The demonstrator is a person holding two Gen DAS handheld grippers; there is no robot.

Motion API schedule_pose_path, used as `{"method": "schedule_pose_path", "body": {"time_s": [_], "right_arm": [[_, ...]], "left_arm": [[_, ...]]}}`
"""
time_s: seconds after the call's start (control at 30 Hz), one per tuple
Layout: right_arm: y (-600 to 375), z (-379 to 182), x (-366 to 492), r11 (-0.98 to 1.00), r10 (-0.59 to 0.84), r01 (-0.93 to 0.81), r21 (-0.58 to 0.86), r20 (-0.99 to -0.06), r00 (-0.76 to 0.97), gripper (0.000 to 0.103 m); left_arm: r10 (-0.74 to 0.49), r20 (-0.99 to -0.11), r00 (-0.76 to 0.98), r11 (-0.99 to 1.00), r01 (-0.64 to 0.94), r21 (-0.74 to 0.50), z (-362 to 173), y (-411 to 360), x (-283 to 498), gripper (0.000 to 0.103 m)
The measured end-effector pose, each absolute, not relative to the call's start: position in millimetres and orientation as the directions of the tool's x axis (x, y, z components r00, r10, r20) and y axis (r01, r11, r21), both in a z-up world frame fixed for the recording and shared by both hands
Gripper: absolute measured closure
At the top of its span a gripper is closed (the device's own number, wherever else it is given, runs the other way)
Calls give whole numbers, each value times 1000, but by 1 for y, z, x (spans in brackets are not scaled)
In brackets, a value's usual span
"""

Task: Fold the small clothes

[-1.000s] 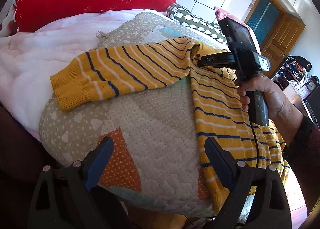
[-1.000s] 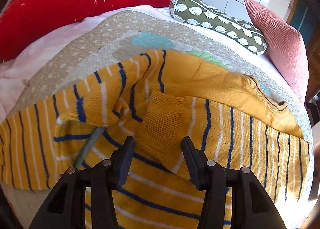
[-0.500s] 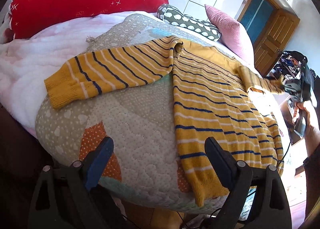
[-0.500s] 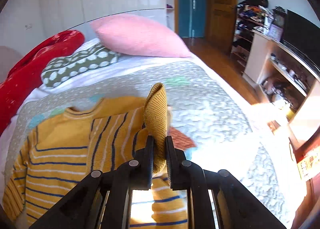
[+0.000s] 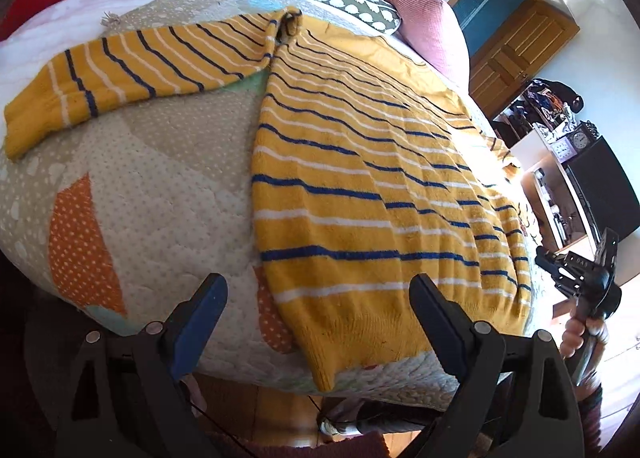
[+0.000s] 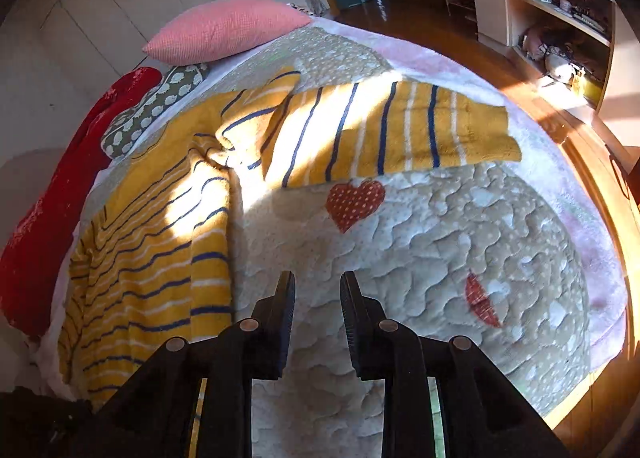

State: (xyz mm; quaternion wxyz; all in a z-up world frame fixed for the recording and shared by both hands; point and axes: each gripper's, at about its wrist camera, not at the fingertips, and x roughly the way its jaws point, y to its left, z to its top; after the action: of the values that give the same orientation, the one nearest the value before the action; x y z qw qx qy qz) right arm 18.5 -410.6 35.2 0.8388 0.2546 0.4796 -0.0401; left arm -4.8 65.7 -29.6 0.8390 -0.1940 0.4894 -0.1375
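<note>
Yellow striped sweater (image 5: 360,186) lay flat on the quilted bedspread (image 5: 168,178), both sleeves spread outward — one sleeve (image 6: 384,134) in a sun patch near the bed's edge. Left gripper (image 5: 316,310) hovered over the hem, jaws spread wide, holding nothing. Right gripper (image 6: 317,298) hung above bare quilt beside the sweater — jaws parted by a narrow gap, empty. Pink pillow (image 6: 224,34) sat at the head.

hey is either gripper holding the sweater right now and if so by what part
Nothing is held. The left gripper is open above the sweater hem; the right gripper is open and empty over the quilt.
</note>
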Motion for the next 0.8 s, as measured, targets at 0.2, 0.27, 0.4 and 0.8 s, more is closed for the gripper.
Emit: {"method": "schedule_pose_path", "body": {"time_s": [0.2, 0.27, 0.4, 0.8], "right_arm": [[-343, 13, -22, 880, 289, 167, 444, -781, 554, 68], [-327, 12, -23, 886, 306, 132, 444, -775, 553, 67], [-301, 5, -14, 888, 360, 73, 454, -784, 506, 93], [-336, -4, -69, 829, 400, 152, 539, -760, 512, 94]], "left_arm": [[-341, -813, 472, 935, 77, -348, -29, 41, -8, 72], [-335, -828, 450, 938, 78, -338, -28, 39, -8, 92], [-345, -825, 447, 931, 55, -360, -20, 48, -12, 94], [-238, -866, 439, 966, 11, -259, -21, 80, -43, 103]]}}
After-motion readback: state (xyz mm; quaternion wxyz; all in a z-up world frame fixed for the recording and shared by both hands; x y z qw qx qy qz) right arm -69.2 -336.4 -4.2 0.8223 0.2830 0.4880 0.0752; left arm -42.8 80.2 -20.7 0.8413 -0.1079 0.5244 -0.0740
